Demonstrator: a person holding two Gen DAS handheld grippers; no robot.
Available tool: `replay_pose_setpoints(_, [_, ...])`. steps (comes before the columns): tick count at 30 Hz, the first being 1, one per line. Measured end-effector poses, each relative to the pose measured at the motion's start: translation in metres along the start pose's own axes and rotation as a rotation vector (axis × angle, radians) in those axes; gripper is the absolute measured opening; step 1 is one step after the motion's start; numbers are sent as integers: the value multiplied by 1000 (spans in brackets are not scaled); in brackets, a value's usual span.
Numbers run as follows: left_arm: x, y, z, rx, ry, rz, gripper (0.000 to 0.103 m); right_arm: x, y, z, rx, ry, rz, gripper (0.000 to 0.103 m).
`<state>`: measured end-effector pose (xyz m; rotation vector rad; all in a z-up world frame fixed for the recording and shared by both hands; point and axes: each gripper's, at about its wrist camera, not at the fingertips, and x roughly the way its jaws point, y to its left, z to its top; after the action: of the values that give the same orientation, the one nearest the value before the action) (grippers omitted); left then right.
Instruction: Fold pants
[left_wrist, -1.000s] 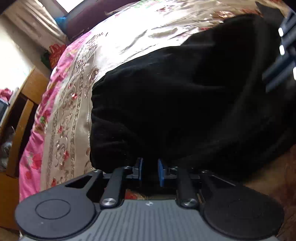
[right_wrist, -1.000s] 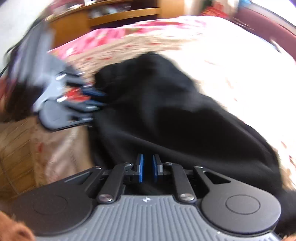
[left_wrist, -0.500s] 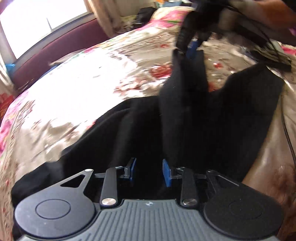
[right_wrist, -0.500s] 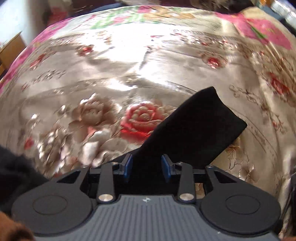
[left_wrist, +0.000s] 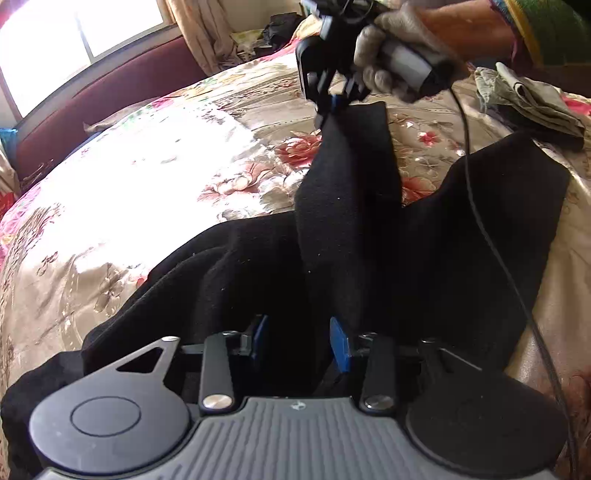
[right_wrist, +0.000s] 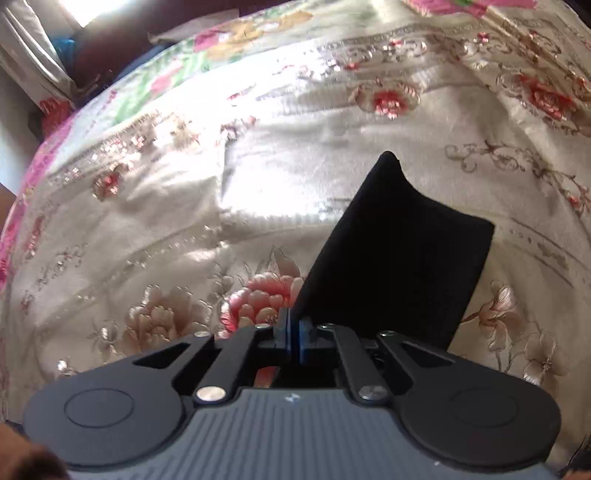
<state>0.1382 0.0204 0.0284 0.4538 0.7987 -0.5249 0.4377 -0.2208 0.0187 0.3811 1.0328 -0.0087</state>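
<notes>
On a bed (left_wrist: 110, 206) with a floral satin cover, black pants (left_wrist: 480, 240) stretch from the spread left tongs (left_wrist: 299, 341) at six o'clock toward twelve, where the right tongs (right_wrist: 294, 334), just closed, pinch one leg's hem aloft.

A bed (left_wrist: 147, 155) under a shiny floral quilt (right_wrist: 184, 206) carries everything; black pants (left_wrist: 480, 240) sprawl across it; a crumpled grey-green cloth (left_wrist: 528, 96) lies beyond them.
</notes>
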Motion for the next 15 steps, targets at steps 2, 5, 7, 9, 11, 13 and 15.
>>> replay_pose_setpoints(2, [-3,2,3,10,8,-17,47,-42,-7,1,19,-49,67,5])
replay_pose_setpoints(5, [-12,0,11,43,-6,-41,47,-118,-32,-10,74,-129,166,5])
replay_pose_setpoints(7, [-21,-6,17,77,-24,-62,47,-163,-55,-31,102,-180,207,5])
replay_pose_setpoints(9, [-25,-15,22,111,-26,-93,47,-192,-83,-62,156,-192,175,5])
replay_pose_setpoints(11, [-22,-25,22,145,-9,-117,47,-201,-117,-99,226,-185,81,5])
replay_pose_setpoints(13, [-16,-41,19,198,15,-135,47,-186,-152,-135,305,-118,-10,6])
replay_pose_setpoints(15, [-10,-55,16,252,38,-140,48,-166,-183,-166,387,-45,-77,10])
